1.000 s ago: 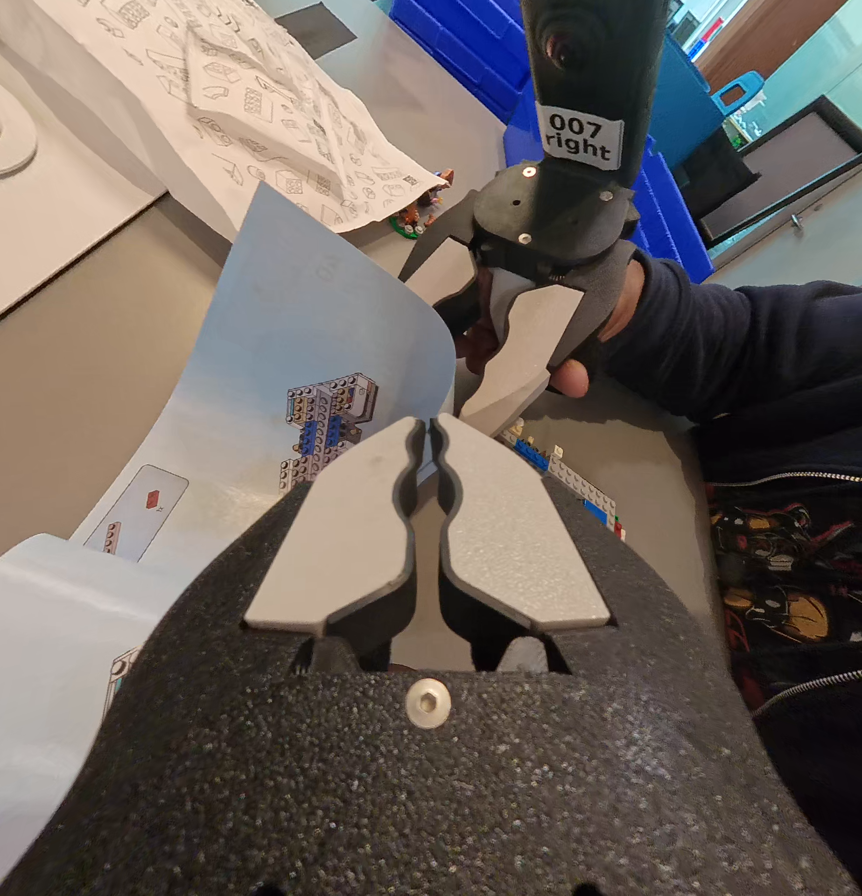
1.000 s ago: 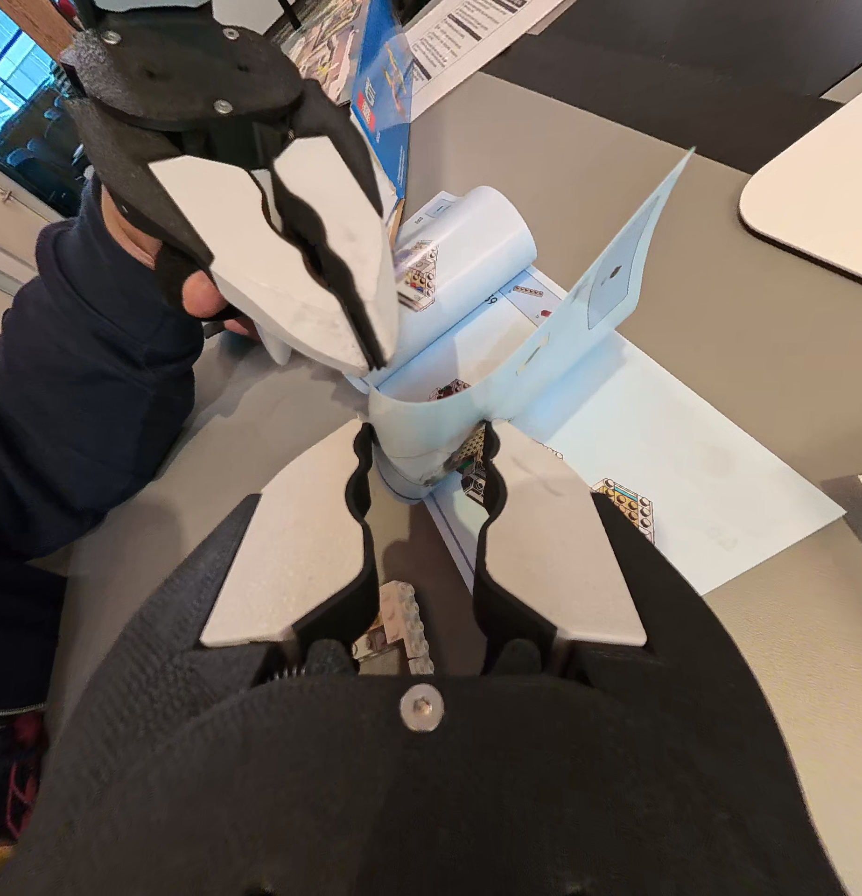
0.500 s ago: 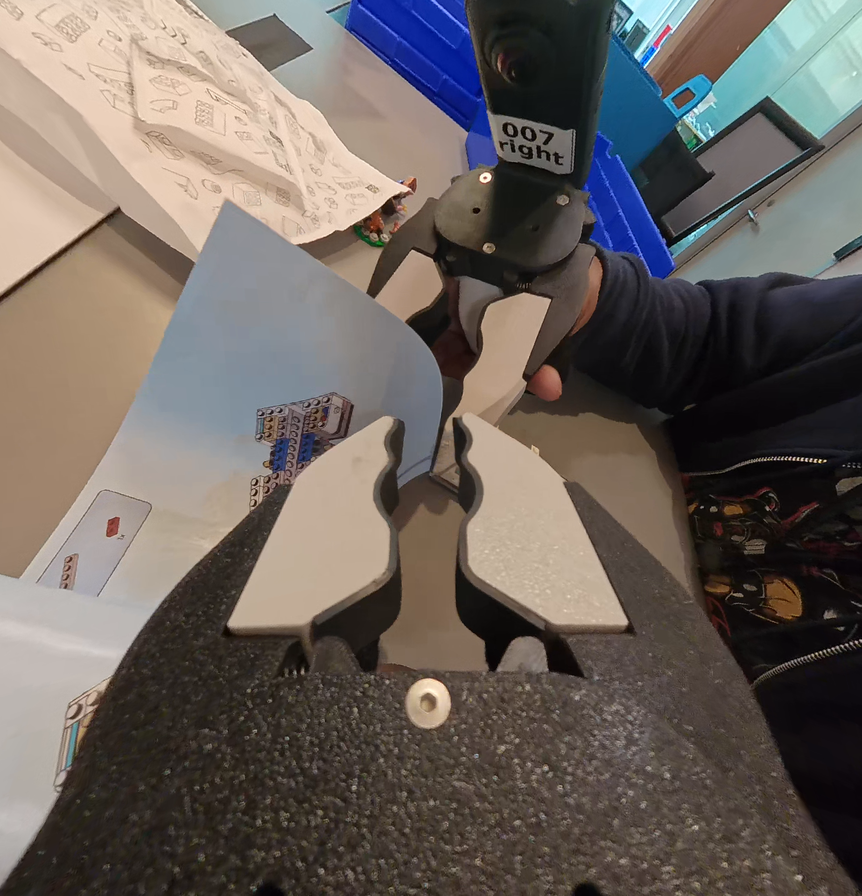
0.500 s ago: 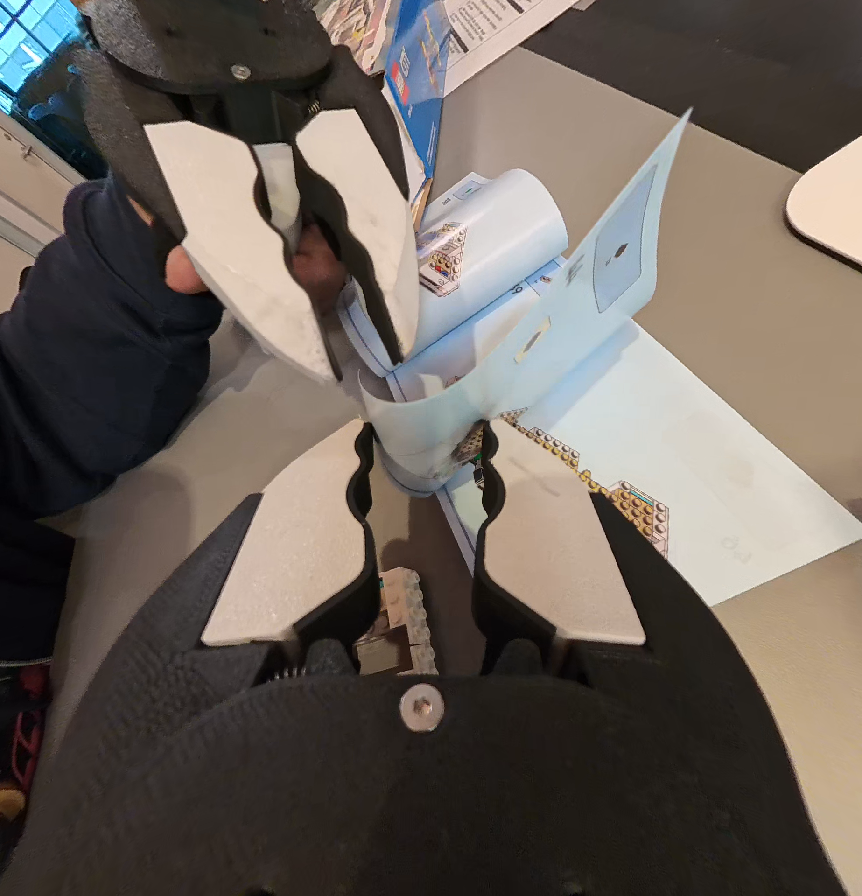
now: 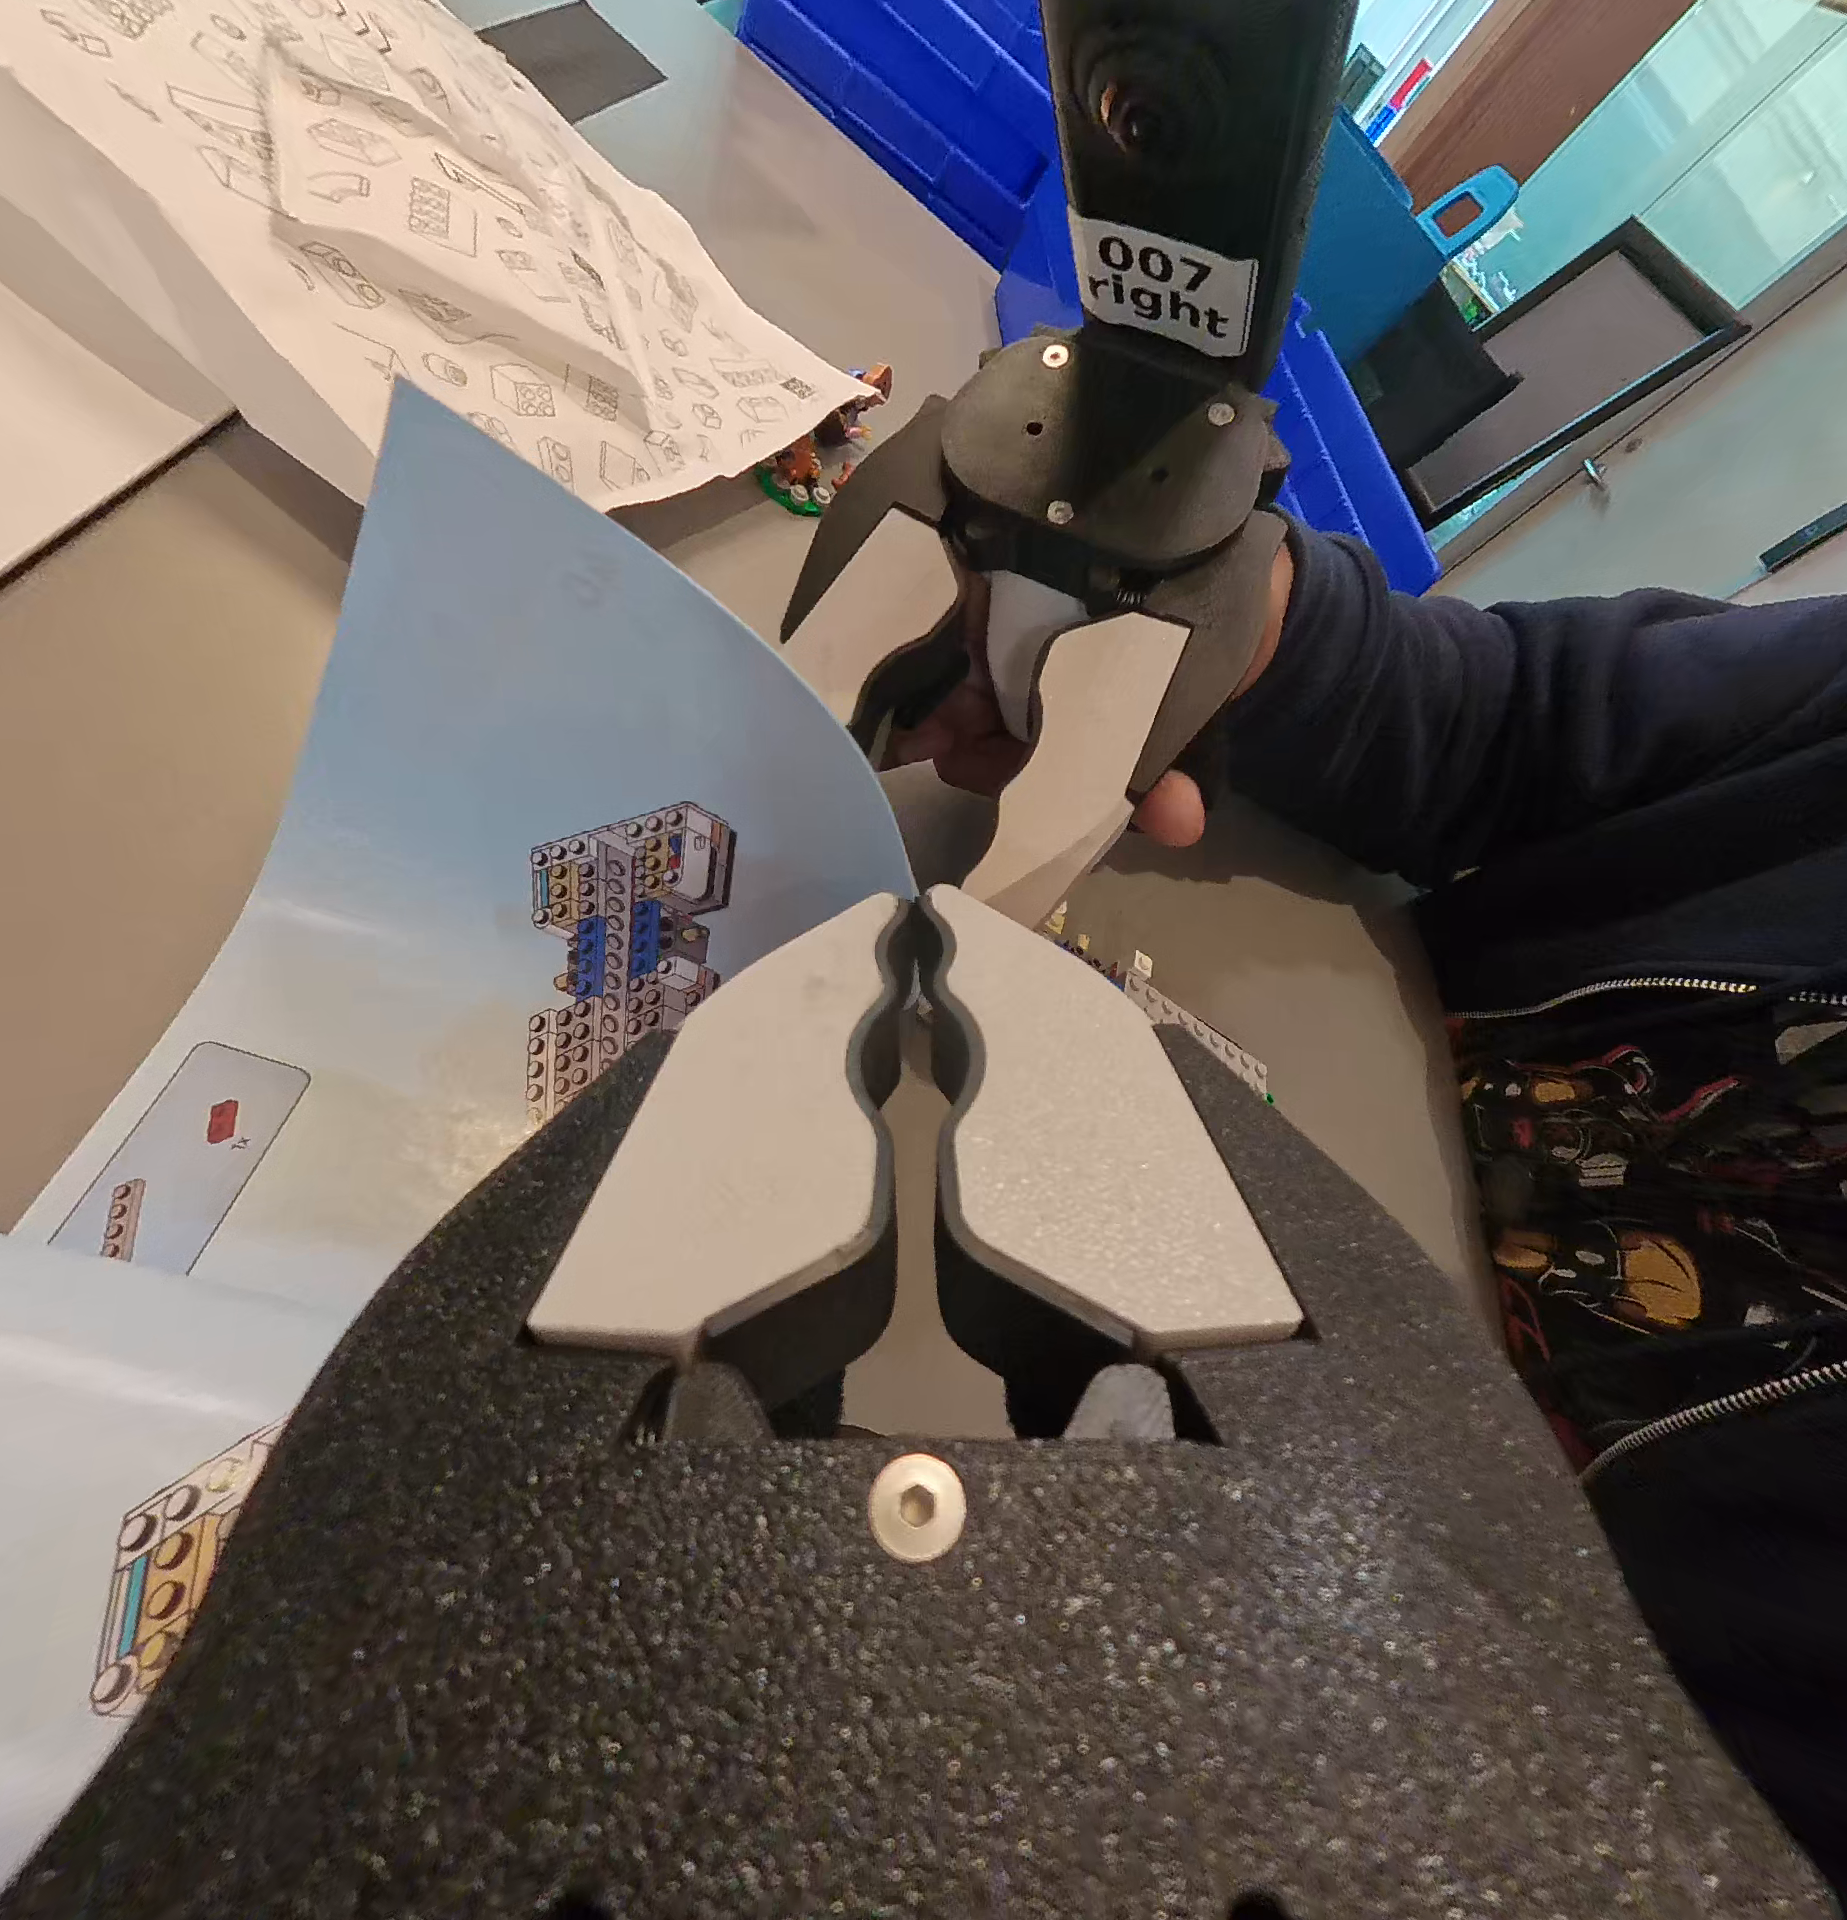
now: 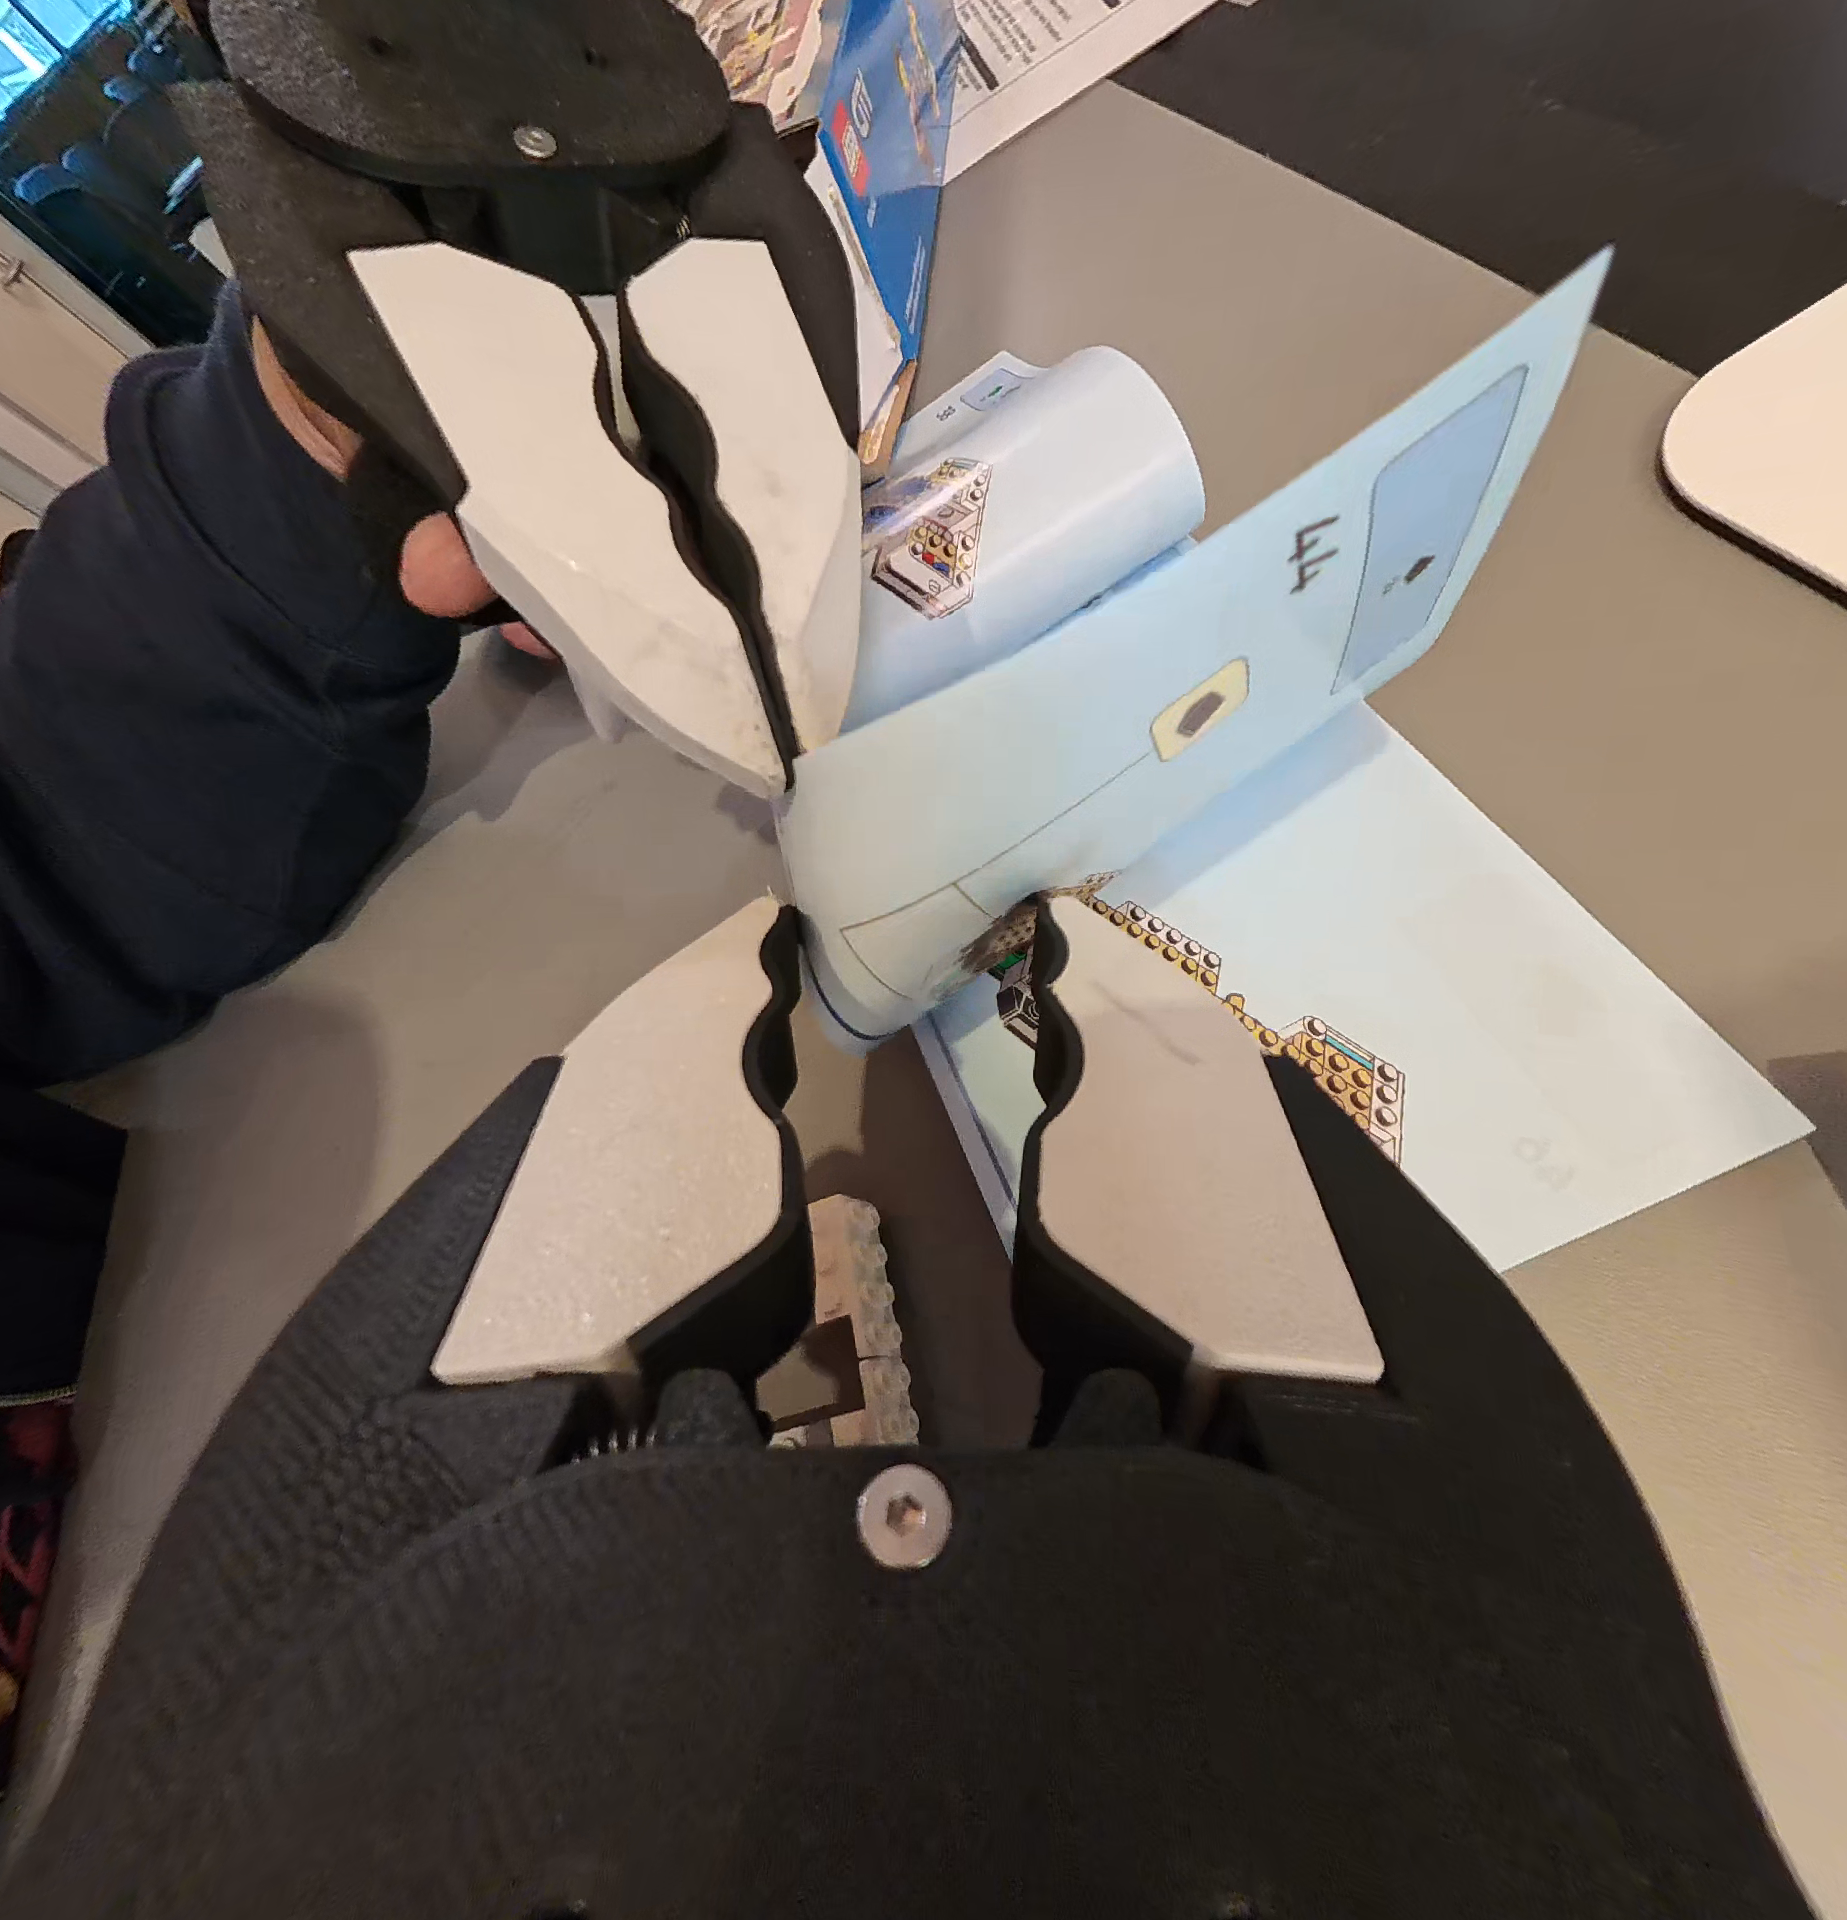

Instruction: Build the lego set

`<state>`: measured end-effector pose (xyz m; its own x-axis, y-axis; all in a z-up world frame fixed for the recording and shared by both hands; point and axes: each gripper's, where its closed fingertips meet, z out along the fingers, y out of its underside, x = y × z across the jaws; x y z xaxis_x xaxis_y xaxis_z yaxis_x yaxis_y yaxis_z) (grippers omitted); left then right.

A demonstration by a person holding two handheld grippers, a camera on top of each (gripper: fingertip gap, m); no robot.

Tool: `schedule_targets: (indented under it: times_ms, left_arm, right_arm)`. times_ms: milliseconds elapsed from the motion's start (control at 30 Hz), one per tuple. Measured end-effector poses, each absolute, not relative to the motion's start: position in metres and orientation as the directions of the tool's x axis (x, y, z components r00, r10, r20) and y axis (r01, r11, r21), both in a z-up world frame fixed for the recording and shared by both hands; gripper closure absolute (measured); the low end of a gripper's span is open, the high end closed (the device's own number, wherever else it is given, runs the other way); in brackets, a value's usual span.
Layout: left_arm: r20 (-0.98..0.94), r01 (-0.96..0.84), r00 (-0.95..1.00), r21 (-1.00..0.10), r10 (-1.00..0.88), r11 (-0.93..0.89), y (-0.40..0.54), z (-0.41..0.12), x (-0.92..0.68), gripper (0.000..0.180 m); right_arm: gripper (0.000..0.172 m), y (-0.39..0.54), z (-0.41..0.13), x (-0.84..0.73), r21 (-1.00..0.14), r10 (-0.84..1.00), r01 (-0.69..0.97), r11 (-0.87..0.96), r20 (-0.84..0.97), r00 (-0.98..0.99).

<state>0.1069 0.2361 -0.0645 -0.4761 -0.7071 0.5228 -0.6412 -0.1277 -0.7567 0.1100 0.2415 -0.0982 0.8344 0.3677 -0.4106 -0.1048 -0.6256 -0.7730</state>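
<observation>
A pale blue instruction booklet lies open on the grey table. One page stands up, curved. My left gripper is shut, and the page's lower corner ends right at its fingertips. The right wrist view shows the same: its tips pinch that corner. My right gripper is open. The curled foot of the page sits between its fingers without being pressed. One of its fingers shows just beyond my left tips. A grey brick assembly lies under my right gripper; it also shows in the left wrist view.
A white sheet with line drawings drapes at the back left, a small figure at its edge. Blue bins stand behind. A blue leaflet and a white board lie farther off. A person's dark sleeve is at the left. Less than 4 cm separates the two grippers' tips.
My left gripper opened half a second ago and has shut again on the page's corner. The page now bends more toward it. My right gripper stayed open in place.
</observation>
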Motion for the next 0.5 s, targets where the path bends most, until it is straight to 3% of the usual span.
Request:
schedule_targets:
  times_ms: [500]
  left_arm:
    - [0.549,-0.647,-0.460,-0.745,-0.698,-0.159,0.2411,-0.0654,0.1063,0.180]
  right_arm:
    - [0.142,0.2369,-0.0924,0.1128,-0.775,0.392,-0.156,-0.612,-0.469,0.792]
